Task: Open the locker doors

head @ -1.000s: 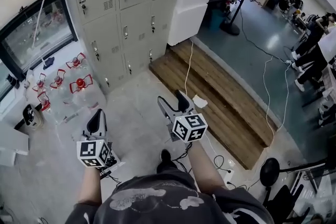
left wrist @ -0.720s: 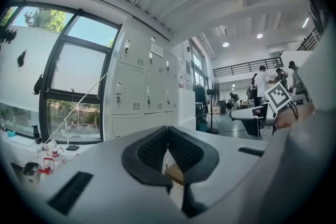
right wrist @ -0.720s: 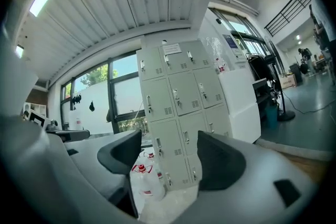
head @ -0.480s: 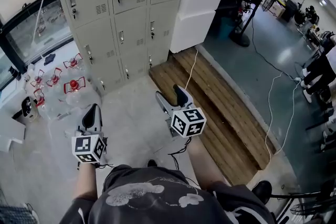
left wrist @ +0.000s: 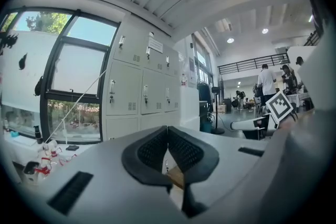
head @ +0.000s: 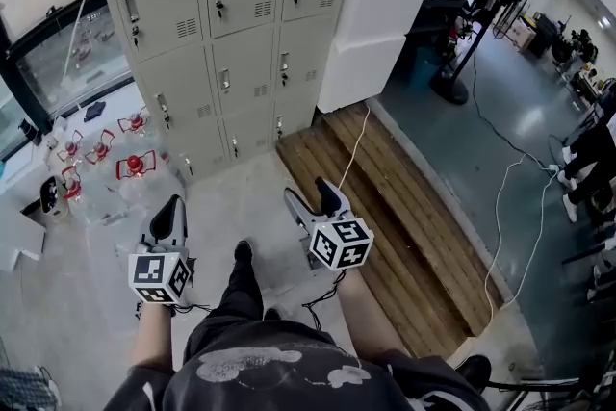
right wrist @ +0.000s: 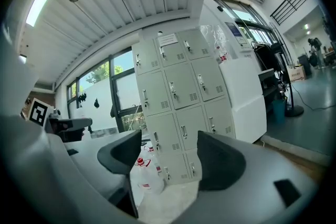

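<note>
Lockers [head: 241, 63] ahead of right hand-held gripper [head: 310, 195]

No legible text or number anywhere, the paper notice [right wrist: 168, 39] atop the lockers [right wrist: 181, 86] too small to read

Red-capped clear jugs [head: 136, 166], wooden platform [head: 416, 207], white cable [head: 352, 147]

Bright daylight floods through the window [left wrist: 73, 86]; ceiling lamps [left wrist: 229, 40] glare. Both gripper views bulge fisheye, dark-cornered; near fingers [left wrist: 152, 152] blur softly.
</note>
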